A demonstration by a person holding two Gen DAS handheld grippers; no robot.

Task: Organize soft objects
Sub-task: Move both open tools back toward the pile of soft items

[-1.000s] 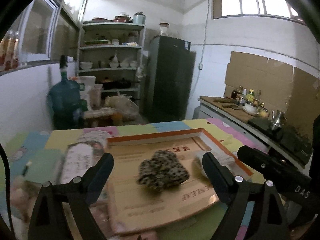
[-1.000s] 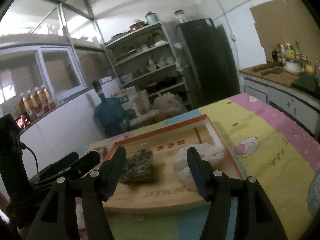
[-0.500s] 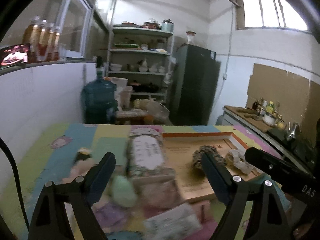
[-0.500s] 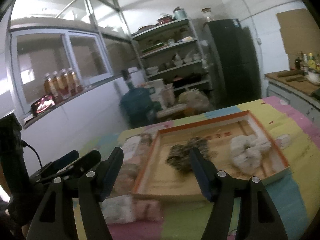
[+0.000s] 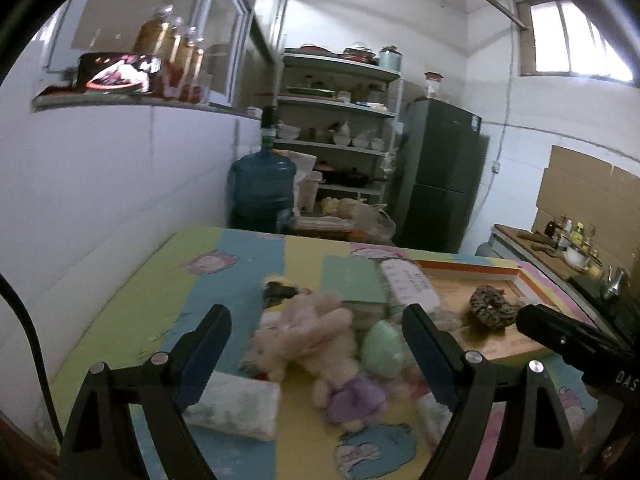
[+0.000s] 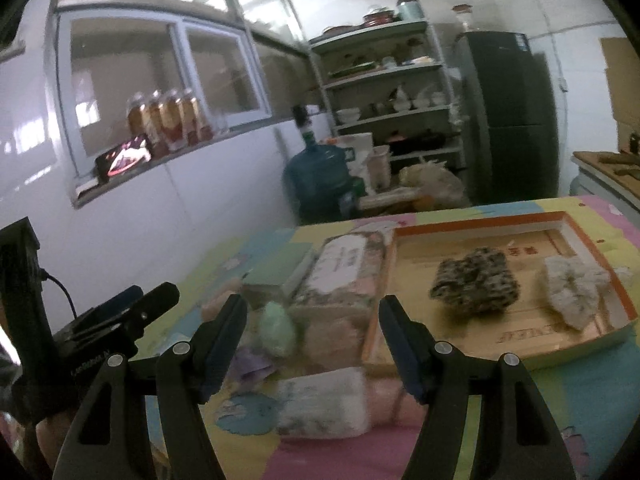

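Observation:
My left gripper point(image 5: 316, 346) is open and empty above a pink plush toy point(image 5: 316, 332) with a purple skirt, lying on the colourful mat. A pale green soft ball point(image 5: 382, 346) lies just right of the toy, and a white rolled towel point(image 5: 236, 404) sits near the left finger. My right gripper point(image 6: 312, 340) is open and empty over the green ball point(image 6: 276, 328) and a rolled towel point(image 6: 332, 404). In the orange-rimmed tray point(image 6: 480, 226) lie a speckled dark cloth point(image 6: 476, 280) and a white fluffy cloth point(image 6: 576, 284).
A tissue pack point(image 6: 344, 268) and a flat green box point(image 6: 280, 268) lie left of the tray. Beyond the table's far edge stand a blue water jug point(image 5: 260, 196), shelves and a dark fridge point(image 5: 436, 176). A white wall runs along the left.
Both grippers have swung left, from over the tray to the pile of soft things on the mat. The tray with its two cloths now sits at the right of both views.

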